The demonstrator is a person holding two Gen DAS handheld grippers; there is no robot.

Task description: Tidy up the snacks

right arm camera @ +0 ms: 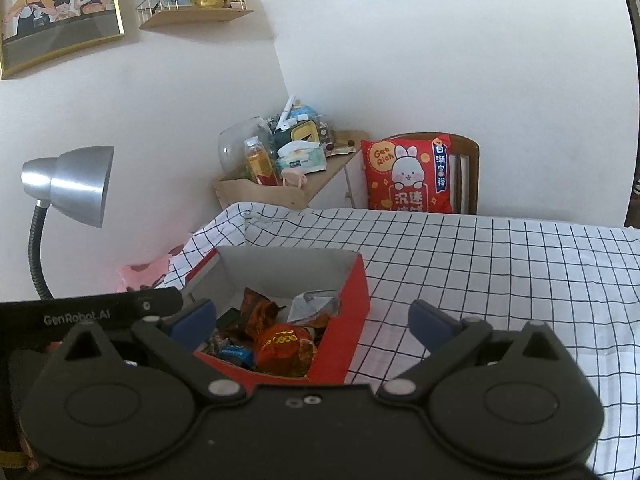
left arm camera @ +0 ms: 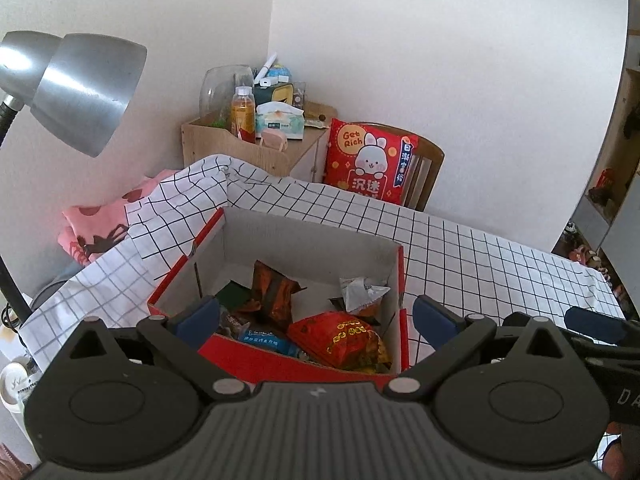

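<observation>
A red cardboard box [left arm camera: 394, 280] [right arm camera: 352, 304] with a white inside sits on the checked tablecloth and holds several wrapped snacks. Among them are a red-and-gold packet [left arm camera: 340, 338] [right arm camera: 282, 346], an orange-brown packet [left arm camera: 272, 292] [right arm camera: 258, 312], a silver packet [left arm camera: 362, 290] [right arm camera: 314, 304] and a small blue packet [left arm camera: 266, 340] [right arm camera: 236, 354]. My left gripper [left arm camera: 316, 316] hovers open just above the box's near side, nothing between its blue fingers. My right gripper [right arm camera: 312, 318] is open too, over the box's right wall, holding nothing.
A silver desk lamp [left arm camera: 84, 92] [right arm camera: 76, 184] stands at the left. Behind the table a wooden cabinet [left arm camera: 240, 148] [right arm camera: 276, 192] carries a bottle, tissues and clutter. A red rabbit cushion [left arm camera: 370, 160] [right arm camera: 408, 178] rests on a wooden chair. The checked tablecloth [right arm camera: 500, 272] stretches right of the box.
</observation>
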